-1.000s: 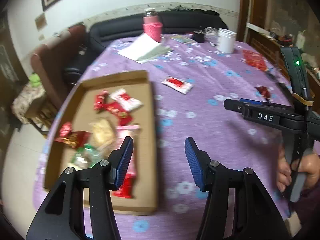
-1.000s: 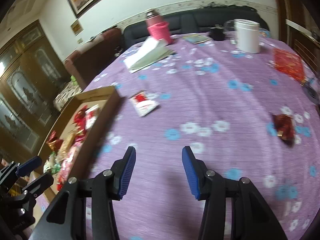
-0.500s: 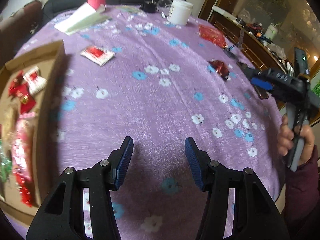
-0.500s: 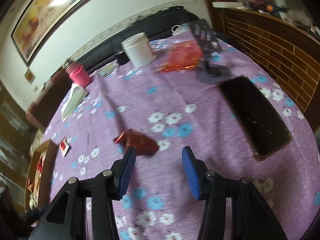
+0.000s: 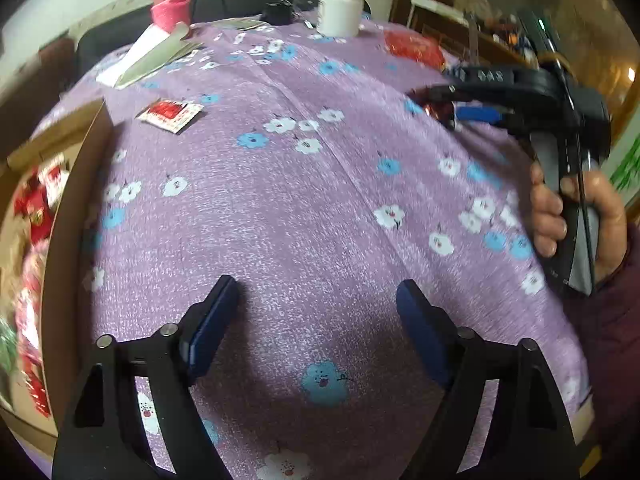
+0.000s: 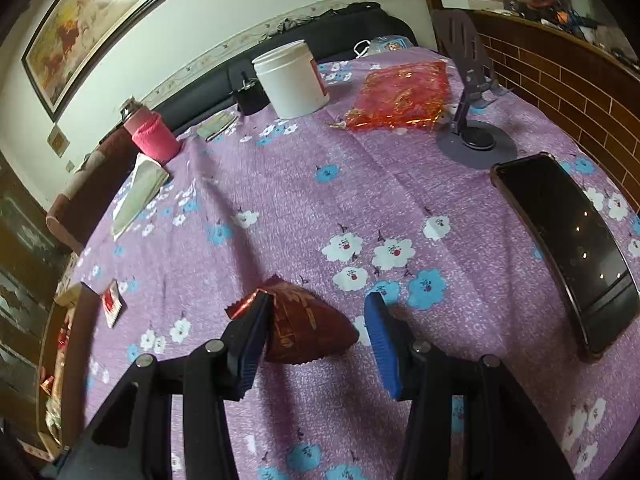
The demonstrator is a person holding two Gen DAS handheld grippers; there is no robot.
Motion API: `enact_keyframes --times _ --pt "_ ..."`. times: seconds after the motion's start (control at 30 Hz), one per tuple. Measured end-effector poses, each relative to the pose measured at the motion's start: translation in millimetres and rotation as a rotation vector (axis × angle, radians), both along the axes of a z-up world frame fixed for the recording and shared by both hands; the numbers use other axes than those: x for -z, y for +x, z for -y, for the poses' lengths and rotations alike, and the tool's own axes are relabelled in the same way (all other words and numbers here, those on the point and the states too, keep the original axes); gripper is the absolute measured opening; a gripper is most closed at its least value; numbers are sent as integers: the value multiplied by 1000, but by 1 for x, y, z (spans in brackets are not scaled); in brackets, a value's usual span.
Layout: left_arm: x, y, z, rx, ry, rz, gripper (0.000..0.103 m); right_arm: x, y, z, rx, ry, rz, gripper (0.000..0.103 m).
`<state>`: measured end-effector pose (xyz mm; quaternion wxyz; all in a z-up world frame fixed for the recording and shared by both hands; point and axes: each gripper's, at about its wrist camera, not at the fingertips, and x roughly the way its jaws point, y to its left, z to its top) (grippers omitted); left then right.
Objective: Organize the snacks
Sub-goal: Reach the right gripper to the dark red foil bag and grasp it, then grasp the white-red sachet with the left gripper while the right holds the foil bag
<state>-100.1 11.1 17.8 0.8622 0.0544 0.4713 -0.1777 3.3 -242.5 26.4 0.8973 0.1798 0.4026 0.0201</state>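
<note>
A dark red snack packet lies on the purple flowered tablecloth between the open jaws of my right gripper; the left pad touches its edge. In the left wrist view the right gripper hovers over that packet at the far right. My left gripper is open and empty over bare cloth. A red-and-white packet lies further back left. A cardboard tray with several snacks sits at the left edge.
A white jar, a large red-orange bag, a grey phone stand and a black phone lie at the back and right. A pink-wrapped bottle and folded papers are back left.
My right gripper moved forward onto the dark red packet, which now sits between its jaws. My left gripper swung right, away from the tray, and opened wider.
</note>
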Motion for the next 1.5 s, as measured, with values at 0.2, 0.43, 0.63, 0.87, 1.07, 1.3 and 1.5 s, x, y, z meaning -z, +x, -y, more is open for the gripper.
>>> enact_keyframes --times 0.2,0.43,0.63,0.87,1.07,1.3,1.5 --pt "8 2 15 40 77 -17 102 5 -1 -4 -5 -34 18 66" --pt "9 2 16 31 78 -17 103 6 4 -18 -26 -120 4 66" --pt "8 1 16 31 79 -17 103 6 5 -24 -6 -191 -10 46" --pt "8 1 16 31 79 -17 103 5 -1 -13 17 -129 9 45" --pt "8 1 16 31 80 -17 103 2 -6 -11 34 -127 29 45" --pt "8 1 16 31 80 -17 103 -1 -11 -13 38 -139 46 45" --pt "8 0 17 32 82 -14 103 0 -11 -7 54 -118 43 45"
